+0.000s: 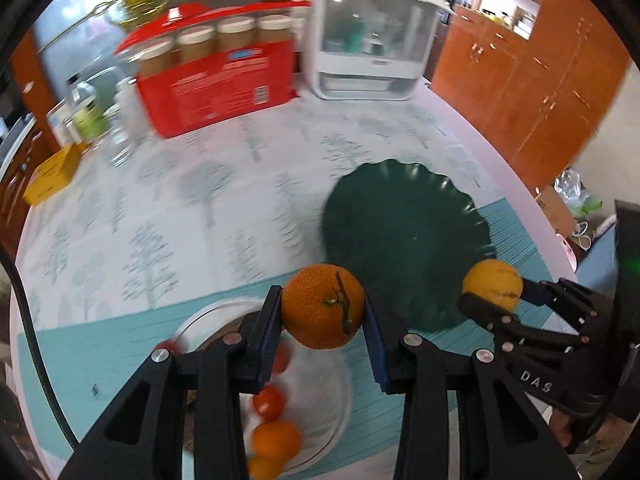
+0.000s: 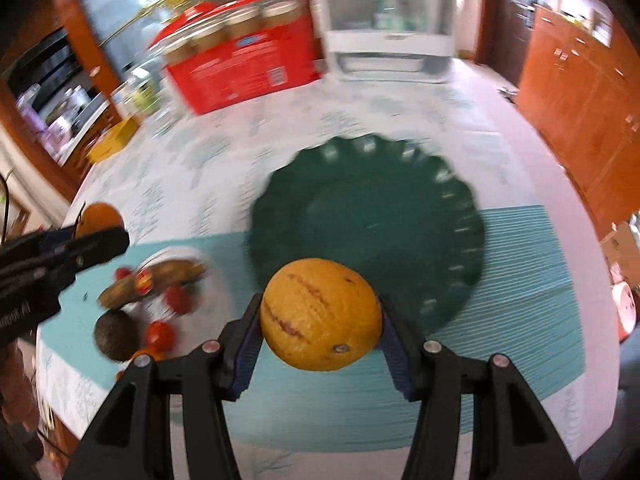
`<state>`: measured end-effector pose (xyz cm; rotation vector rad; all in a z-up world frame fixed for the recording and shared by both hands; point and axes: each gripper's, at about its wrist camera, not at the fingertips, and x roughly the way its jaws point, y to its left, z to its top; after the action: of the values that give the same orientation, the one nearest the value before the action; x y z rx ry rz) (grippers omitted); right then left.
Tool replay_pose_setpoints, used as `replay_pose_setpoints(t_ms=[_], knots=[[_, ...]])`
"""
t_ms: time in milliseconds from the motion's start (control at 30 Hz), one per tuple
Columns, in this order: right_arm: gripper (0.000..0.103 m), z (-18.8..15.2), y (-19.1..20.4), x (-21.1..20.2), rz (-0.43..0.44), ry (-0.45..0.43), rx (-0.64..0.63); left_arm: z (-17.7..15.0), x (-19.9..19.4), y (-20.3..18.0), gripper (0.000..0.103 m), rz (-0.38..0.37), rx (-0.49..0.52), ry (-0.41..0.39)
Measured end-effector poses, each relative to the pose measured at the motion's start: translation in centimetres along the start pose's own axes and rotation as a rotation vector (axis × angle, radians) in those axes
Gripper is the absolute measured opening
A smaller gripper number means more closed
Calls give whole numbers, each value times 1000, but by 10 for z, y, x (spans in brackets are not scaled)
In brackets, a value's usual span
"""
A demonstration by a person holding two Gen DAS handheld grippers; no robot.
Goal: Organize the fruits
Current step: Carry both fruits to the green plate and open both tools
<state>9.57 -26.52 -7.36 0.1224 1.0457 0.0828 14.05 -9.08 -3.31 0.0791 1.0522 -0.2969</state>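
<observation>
My left gripper (image 1: 323, 312) is shut on an orange tangerine with a stem (image 1: 322, 306), held above the near edge of the table. My right gripper (image 2: 320, 316) is shut on a yellow-orange fruit (image 2: 320, 314) with brown scars, held just before the dark green scalloped plate (image 2: 384, 216). The plate is bare and also shows in the left wrist view (image 1: 404, 236). A white plate (image 1: 324, 396) below my left gripper holds tomatoes (image 1: 269, 402) and small oranges (image 1: 277, 438). In the right wrist view it holds bananas (image 2: 160, 280) and an avocado (image 2: 116, 334).
A teal placemat (image 2: 520, 280) lies under both plates on a tree-patterned tablecloth (image 1: 180, 200). A red box of jars (image 1: 216, 76), a white appliance (image 1: 368, 32), bottles (image 1: 86, 112) and a yellow box (image 1: 52, 174) stand at the far side. Wooden cabinets (image 1: 532, 80) are on the right.
</observation>
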Motion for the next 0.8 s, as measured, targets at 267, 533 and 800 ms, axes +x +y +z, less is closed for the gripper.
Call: replay_pose_setpoints(t_ms=[267,533,800], knots=[[55,24,-42,26,-95,22,-8,25,78,-47,37,-17,27,118],[55,23,-62,74,-118,125,-28,32,141,-63,37,-12,18,231],[56,19,-57,82,-114,129,-99,35,161,-72,70,21,30,259]])
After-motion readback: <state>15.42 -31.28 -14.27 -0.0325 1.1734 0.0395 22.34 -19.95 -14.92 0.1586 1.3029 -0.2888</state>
